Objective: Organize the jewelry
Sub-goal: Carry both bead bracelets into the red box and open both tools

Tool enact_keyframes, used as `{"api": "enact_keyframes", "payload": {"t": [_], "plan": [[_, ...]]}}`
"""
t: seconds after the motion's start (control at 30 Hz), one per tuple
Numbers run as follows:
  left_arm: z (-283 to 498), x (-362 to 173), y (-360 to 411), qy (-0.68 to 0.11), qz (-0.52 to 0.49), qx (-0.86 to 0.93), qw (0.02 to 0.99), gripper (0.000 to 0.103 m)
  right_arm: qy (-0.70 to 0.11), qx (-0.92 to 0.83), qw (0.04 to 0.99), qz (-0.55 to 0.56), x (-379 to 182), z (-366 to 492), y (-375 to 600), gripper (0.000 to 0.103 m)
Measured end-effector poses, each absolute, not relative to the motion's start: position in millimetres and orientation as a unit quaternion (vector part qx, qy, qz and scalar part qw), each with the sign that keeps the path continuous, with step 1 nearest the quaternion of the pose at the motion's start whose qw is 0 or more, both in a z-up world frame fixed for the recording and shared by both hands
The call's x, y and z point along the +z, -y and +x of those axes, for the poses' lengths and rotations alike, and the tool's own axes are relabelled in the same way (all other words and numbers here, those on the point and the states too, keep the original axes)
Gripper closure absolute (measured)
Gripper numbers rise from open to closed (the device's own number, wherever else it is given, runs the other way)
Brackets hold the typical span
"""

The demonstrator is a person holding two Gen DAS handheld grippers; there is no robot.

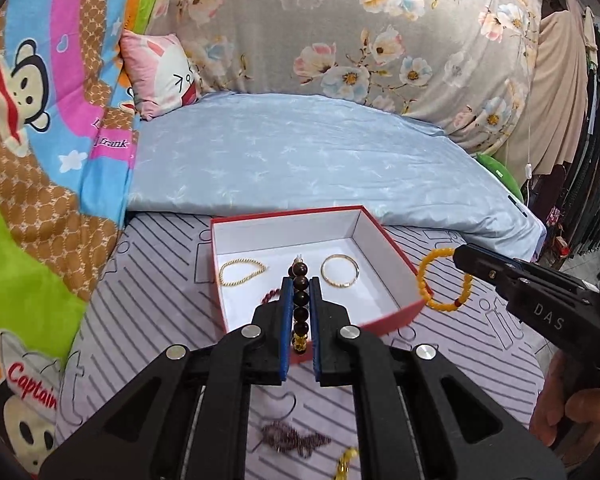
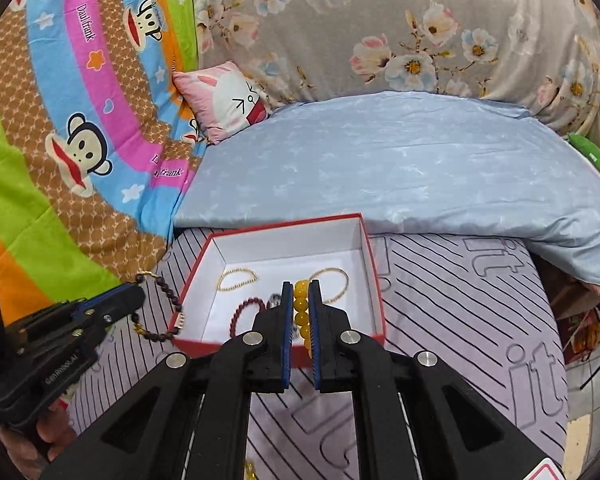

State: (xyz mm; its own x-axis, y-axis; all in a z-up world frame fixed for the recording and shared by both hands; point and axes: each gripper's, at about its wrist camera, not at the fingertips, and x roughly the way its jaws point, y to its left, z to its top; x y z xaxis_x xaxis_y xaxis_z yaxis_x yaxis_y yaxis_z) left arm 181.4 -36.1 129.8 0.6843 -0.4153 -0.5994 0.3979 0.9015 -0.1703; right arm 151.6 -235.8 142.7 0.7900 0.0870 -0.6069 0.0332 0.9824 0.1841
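Setting: bed point(image 1: 172, 264) with a grey striped sheet; folded light-blue quilt point(image 1: 300, 160), floral bedding and a cartoon monkey blanket behind; small pink pillow point(image 1: 160, 72) at the back.
Container: red box point(image 1: 396, 256), white inside, lid off, lying on the striped sheet.
In box already: thin gold chain bracelet point(image 1: 242, 271) at left, gold bangle point(image 1: 339, 271) at right, a dark red bead bracelet point(image 2: 246, 312) near the front wall, and a small pale item beside it, too hidden to name.
Left hand-held gripper point(image 1: 301, 292): jaws nearly closed, pinching a dark brown bead bracelet point(image 1: 300, 292). In the right wrist view this bracelet hangs outside the box, just beside its left wall.
Right hand-held gripper point(image 2: 301, 292): jaws nearly closed, pinching a yellow bead bracelet point(image 2: 302, 308). In the left wrist view it hangs outside the box, near the front right corner.
Loose on sheet: a dark purplish chain point(image 1: 296, 438) and a yellow-gold piece point(image 1: 346, 462), both close to the person, well apart from the box; the gold piece is blurred.
Progress (judgement): roughly halfway. About four pieces are boxed, two are held but not yet over the opening, two lie uncollected.
Left to do (judgement): carry both held bracelets over the walls, release them on bare floor, then fetch the loose two.
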Motion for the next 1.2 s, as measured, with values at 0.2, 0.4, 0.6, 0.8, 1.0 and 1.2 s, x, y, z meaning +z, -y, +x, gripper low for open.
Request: {"api": "enact_keyframes", "payload": {"t": [0.2, 0.4, 0.6, 0.8, 1.0, 1.2], "plan": [[224, 106, 51, -0.349, -0.038, -0.237, 0.906, 0.095, -0.339, 0.042, 0.933, 0.114, 127, 198, 231, 0.096], [252, 79, 52, -0.371, -0.040, -0.222, 0.901, 0.095, -0.369, 0.058, 0.918, 0.136, 97, 228, 231, 0.096], [262, 64, 55, -0.376, -0.021, -0.207, 0.903, 0.095, -0.388, 0.046, 0.912, 0.126, 74, 242, 232, 0.095], [264, 59, 54, -0.365, 0.002, -0.162, 0.917, 0.068, -0.381, 0.000, 0.918, 0.109, 66, 238, 242, 0.072], [250, 65, 58, -0.356, 0.020, -0.158, 0.921, 0.068, -0.368, 0.001, 0.924, 0.104, 73, 217, 241, 0.072], [230, 74, 57, -0.348, 0.023, -0.160, 0.923, 0.067, -0.358, 0.007, 0.928, 0.098, 84, 190, 233, 0.068]]}}
